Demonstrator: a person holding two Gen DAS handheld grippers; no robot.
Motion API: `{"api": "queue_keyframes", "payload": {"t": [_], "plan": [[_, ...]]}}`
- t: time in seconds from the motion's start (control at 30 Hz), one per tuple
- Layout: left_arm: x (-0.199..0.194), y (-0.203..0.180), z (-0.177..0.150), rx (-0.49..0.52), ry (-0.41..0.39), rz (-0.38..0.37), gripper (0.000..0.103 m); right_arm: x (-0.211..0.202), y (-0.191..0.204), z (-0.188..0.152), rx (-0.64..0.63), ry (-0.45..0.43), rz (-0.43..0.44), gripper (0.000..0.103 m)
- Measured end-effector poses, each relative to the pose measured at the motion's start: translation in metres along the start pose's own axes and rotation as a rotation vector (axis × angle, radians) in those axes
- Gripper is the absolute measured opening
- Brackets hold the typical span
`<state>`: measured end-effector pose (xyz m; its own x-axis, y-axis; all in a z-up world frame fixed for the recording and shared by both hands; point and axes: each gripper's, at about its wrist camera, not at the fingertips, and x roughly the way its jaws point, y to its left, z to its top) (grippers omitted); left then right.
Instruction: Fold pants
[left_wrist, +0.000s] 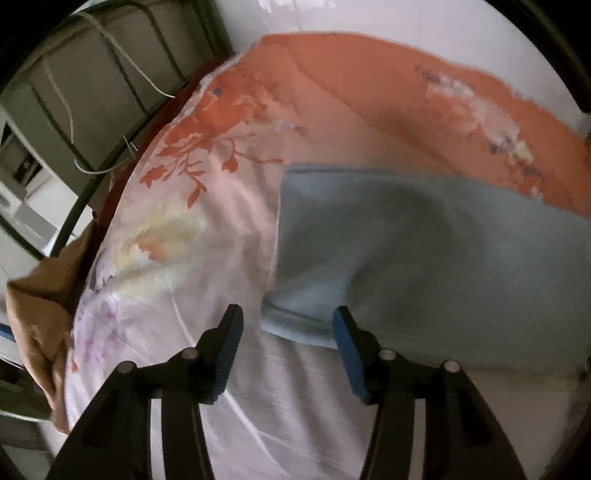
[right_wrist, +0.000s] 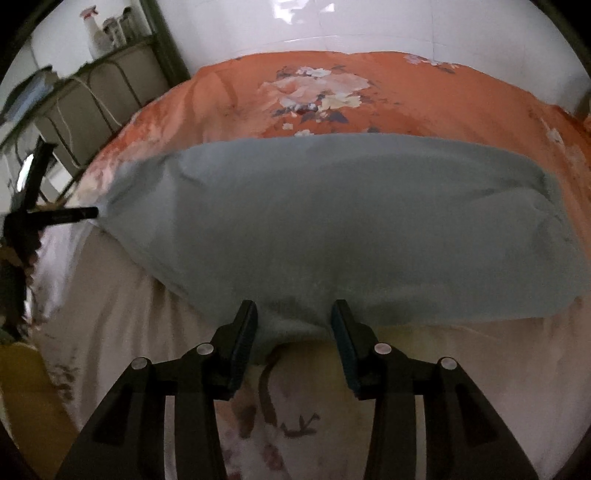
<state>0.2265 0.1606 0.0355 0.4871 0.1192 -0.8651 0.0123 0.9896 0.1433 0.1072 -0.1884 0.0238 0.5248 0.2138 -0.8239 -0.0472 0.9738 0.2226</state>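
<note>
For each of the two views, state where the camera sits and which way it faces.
Left wrist: rides on the left gripper, angled down at the left end of the grey-blue pants on the floral bedspread; its own two open fingers show.
Right wrist: rides on the right gripper, angled down at the pants' near edge, fabric between its fingers; the left gripper shows at far left.
Shared: pants, bedspread, metal bed frame.
</note>
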Motion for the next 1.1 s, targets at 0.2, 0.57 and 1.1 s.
{"api": "queue_keyframes", "payload": {"t": [0.2, 0.57, 1.1], "plan": [[-0.017, 0.001, 0.021, -0.121, -0.105, -0.128, 0.053, -0.013, 0.003, 0.004, -0.043, -0.038, -0.024, 0.043], [0.035, -0.071, 0.060, -0.005, -0.019, -0.268, 0.027, 0.019, 0.010, 0.004, -0.059, -0.004, -0.060, 0.043], [0.049, 0.025, 0.051, -0.125, 0.013, -0.139, 0.063, -0.004, -0.004, -0.001, 0.008, -0.002, -0.005, 0.043]]}}
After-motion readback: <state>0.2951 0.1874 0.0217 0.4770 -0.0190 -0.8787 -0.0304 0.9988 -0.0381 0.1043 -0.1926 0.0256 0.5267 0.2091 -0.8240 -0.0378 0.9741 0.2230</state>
